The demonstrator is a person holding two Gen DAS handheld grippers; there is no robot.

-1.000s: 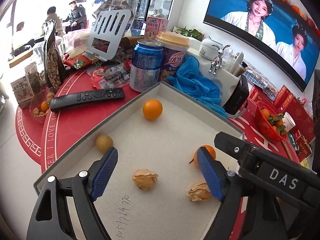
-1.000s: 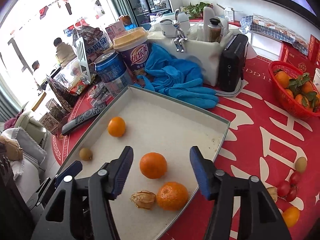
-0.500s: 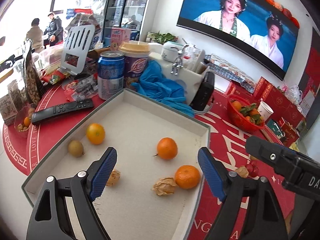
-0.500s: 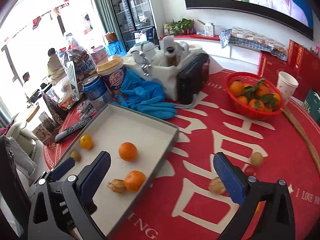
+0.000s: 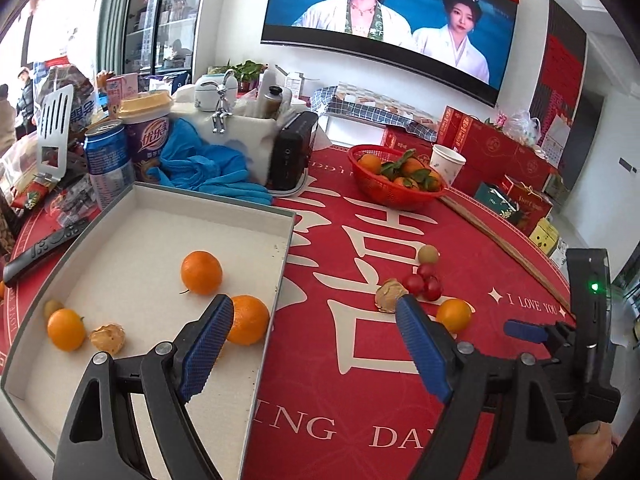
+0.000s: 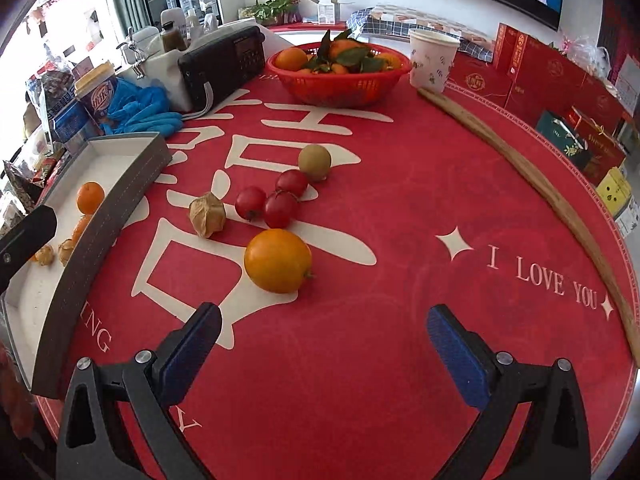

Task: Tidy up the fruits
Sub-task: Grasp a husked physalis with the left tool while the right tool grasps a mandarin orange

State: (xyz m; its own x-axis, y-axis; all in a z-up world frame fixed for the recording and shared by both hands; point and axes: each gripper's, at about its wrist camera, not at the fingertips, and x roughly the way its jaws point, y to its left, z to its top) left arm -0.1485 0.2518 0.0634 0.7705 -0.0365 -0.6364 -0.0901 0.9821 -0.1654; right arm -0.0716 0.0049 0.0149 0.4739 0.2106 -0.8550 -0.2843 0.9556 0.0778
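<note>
The right tool (image 6: pixel 320 344) is spread wide and empty before the orange (image 6: pixel 277 260) on the table (image 6: pixel 400 240), which looks firm, smooth and prone to roll, best pinched across its widest middle.

— What sits at the table's far side?
— A paper cup (image 6: pixel 433 58) beside a long wooden stick (image 6: pixel 532 184), red gift boxes (image 6: pixel 540 76) behind.
— And left?
— Blue gloves (image 5: pixel 208 168), a soda can (image 5: pixel 108 164), a black radio (image 6: pixel 224 65).
</note>
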